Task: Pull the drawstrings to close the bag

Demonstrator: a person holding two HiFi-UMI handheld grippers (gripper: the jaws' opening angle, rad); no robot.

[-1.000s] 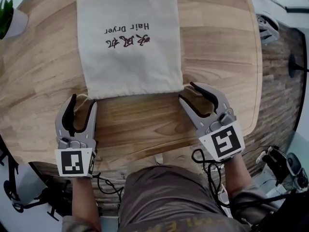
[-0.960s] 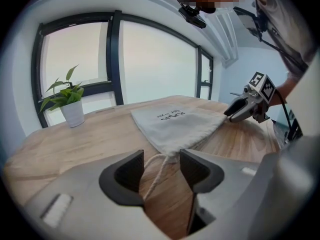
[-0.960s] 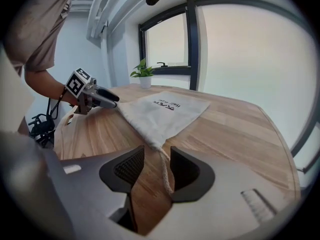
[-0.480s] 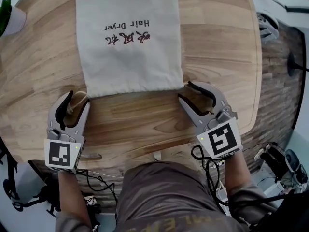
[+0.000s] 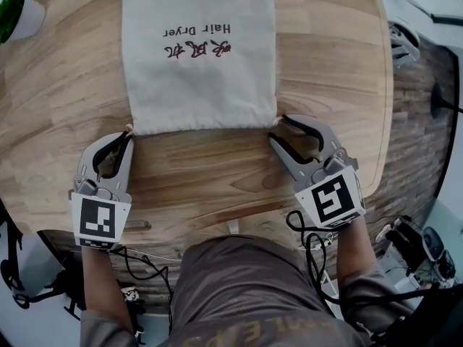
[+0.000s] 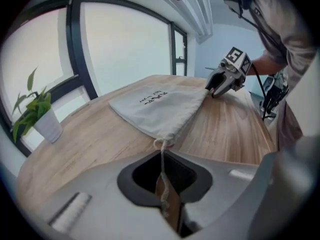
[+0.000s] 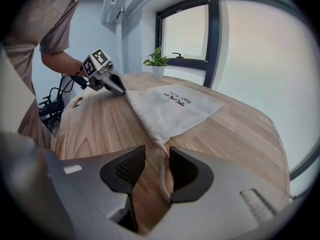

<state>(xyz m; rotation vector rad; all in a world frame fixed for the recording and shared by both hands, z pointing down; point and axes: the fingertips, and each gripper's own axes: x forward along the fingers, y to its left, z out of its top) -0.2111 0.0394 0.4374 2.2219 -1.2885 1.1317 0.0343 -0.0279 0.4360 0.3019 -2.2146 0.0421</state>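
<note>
The big round wooden table [image 5: 325,63] fills most of the head view. The flat cream cloth bag with dark writing [image 5: 199,78] lies on it at the top middle. The left gripper [image 5: 124,137] sits at the bag's lower left corner, its tongs squeezed together on the thin cream left drawstring [image 6: 161,169]. The right gripper [image 5: 278,129] sits at the lower right corner. Its tongs stand apart and have just been closing a bit. The right drawstring [image 7: 161,176] lies loose between them, not pinched. A small green plant in a white pot [image 5: 27,22] is at the upper left.
</note>
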